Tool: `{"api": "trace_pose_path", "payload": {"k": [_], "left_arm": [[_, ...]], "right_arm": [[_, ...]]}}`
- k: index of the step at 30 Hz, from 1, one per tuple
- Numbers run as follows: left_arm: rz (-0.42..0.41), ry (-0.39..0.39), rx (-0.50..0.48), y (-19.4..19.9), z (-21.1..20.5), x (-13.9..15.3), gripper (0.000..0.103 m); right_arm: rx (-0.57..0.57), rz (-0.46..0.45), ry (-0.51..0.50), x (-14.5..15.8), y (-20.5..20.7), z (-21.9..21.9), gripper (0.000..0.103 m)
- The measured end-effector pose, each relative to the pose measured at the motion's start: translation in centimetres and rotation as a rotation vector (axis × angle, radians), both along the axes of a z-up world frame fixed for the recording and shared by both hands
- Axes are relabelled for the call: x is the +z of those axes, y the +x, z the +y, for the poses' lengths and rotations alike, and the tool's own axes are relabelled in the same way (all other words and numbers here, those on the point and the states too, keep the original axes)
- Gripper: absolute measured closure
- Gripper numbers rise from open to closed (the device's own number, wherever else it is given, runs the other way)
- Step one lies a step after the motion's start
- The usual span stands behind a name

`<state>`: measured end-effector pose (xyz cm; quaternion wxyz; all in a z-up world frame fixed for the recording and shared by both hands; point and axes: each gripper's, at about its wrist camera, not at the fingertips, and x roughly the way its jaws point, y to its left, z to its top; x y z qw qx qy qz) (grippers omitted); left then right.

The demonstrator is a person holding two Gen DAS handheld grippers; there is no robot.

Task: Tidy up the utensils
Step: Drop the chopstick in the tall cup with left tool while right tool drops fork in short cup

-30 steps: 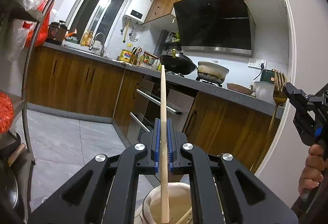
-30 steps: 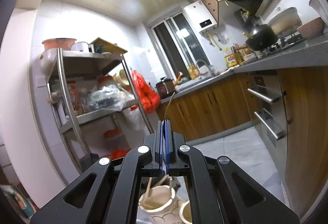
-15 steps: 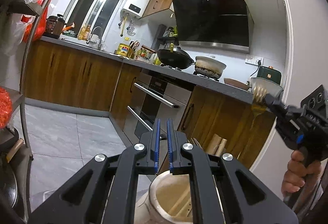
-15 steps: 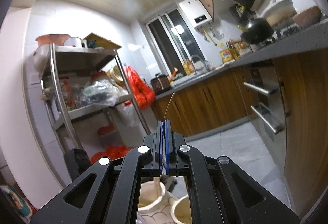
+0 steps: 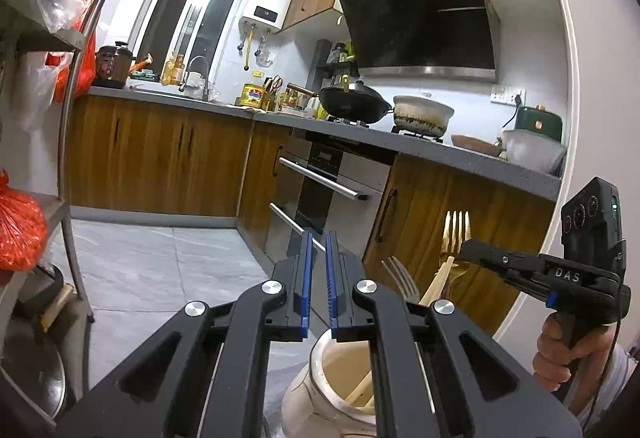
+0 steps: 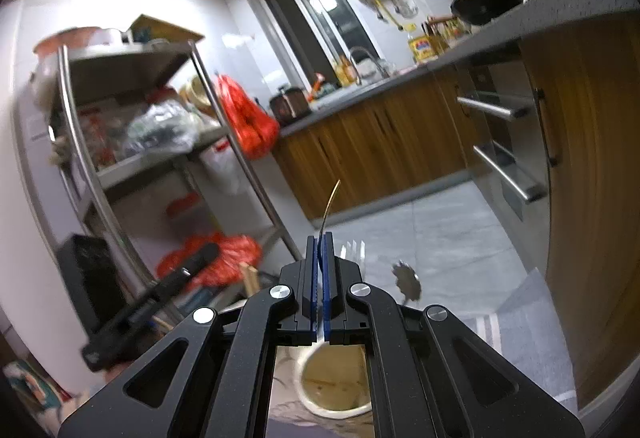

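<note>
My left gripper (image 5: 316, 242) is open and empty, just above a cream ceramic utensil jar (image 5: 320, 394) that holds wooden chopsticks (image 5: 438, 280). A silver fork (image 5: 398, 274) stands up beside it. My right gripper (image 6: 319, 242) is shut on a gold fork (image 6: 330, 205), seen edge-on. In the left wrist view that gripper (image 5: 466, 253) holds the gold fork (image 5: 456, 234) upright, tines up, to the right of the jar. A second cream jar (image 6: 332, 390) lies right below the right gripper.
Wooden kitchen cabinets and an oven (image 5: 320, 189) run along the back, under a grey counter with a wok (image 5: 354, 103) and pots. A steel shelf rack (image 6: 120, 141) with red bags stands at the left. Grey tiled floor lies between.
My left gripper opened and let the wooden chopstick drop into the jar. My right gripper came down and closer to the jars with the gold fork.
</note>
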<state>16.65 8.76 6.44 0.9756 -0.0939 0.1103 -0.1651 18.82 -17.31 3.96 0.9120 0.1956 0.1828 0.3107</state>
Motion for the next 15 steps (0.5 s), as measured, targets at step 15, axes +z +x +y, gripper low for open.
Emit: {"api": "trace_pose_path", "payload": {"k": [15], "left_arm": [[0.005,0.073,0.077,-2.0,-0.2,1.4,0.094]], "right_arm": [[-0.016,0.042,-0.025,-0.5,0.7,-0.3,0.092]]}}
